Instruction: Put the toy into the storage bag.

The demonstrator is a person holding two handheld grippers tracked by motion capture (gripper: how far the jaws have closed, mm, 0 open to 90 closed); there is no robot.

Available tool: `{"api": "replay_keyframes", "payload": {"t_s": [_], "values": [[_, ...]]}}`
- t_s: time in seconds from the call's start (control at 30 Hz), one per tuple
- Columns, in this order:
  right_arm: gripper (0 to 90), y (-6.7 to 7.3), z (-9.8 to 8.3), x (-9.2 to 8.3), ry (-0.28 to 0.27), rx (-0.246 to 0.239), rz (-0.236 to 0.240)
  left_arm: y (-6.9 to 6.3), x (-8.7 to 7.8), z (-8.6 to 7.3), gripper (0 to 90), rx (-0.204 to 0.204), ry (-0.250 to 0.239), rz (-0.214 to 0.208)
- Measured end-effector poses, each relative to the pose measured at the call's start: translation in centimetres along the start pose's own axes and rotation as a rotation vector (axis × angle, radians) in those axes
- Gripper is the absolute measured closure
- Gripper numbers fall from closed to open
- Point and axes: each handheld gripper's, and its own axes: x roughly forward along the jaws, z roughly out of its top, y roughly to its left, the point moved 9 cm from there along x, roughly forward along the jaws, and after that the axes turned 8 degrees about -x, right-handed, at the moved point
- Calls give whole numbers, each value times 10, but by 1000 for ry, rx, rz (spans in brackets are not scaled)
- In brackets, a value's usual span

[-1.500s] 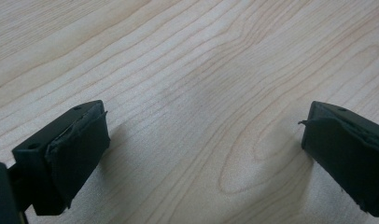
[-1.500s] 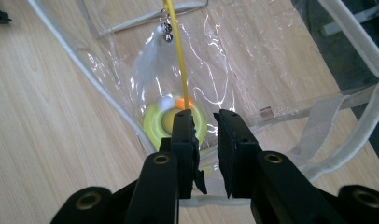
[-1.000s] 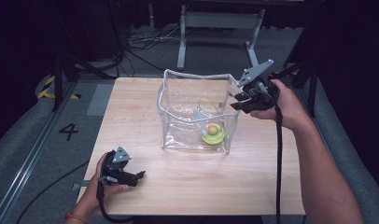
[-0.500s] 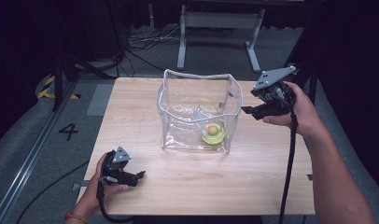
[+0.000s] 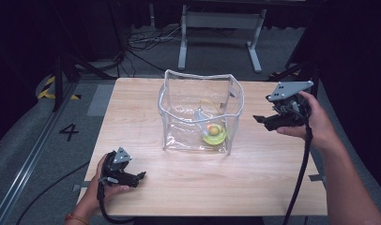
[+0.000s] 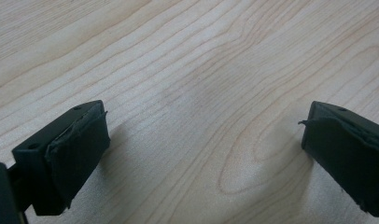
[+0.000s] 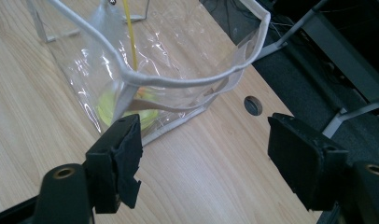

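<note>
A clear plastic bag (image 5: 198, 112) with a white rim stands open in the middle of the wooden table (image 5: 254, 173). Inside it lies a yellow-green object (image 5: 213, 133) with an orange part and a thin yellow cord; the same object (image 7: 108, 105) shows through the bag (image 7: 145, 51) in the right gripper view. My right gripper (image 5: 260, 120) hovers open to the right of the bag, clear of it, jaws wide apart (image 7: 204, 156). Near the table's front left corner my left gripper (image 5: 140, 177) rests low and open, nothing between its jaws (image 6: 201, 144).
A round hole (image 7: 253, 106) pierces the table beyond the bag. Cables (image 5: 146, 40) and a grey metal stand (image 5: 217, 23) lie on the floor behind the table. A metal rail (image 5: 34, 145) runs along the floor at the left.
My right gripper has drawn back from the bag's right rim and moved right and toward the person, standing free of the bag. The left gripper has stayed put.
</note>
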Motion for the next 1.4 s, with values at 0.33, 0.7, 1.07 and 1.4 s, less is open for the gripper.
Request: {"api": "replay_keyframes", "payload": {"t_s": [0.33, 0.7, 1.07, 1.4], "values": [[275, 13, -33, 11, 61, -23, -5, 0, 0, 0, 11, 0, 0, 0], [281, 34, -73, 30, 111, -22, 15, 0, 0, 0, 11, 0, 0, 0], [277, 51, -108, 44, 126, -4, 26, 0, 0, 0, 11, 1, 0, -2], [262, 64, -139, 53, 124, 38, 48, 0, 0, 0, 11, 1, -2, 2]]}}
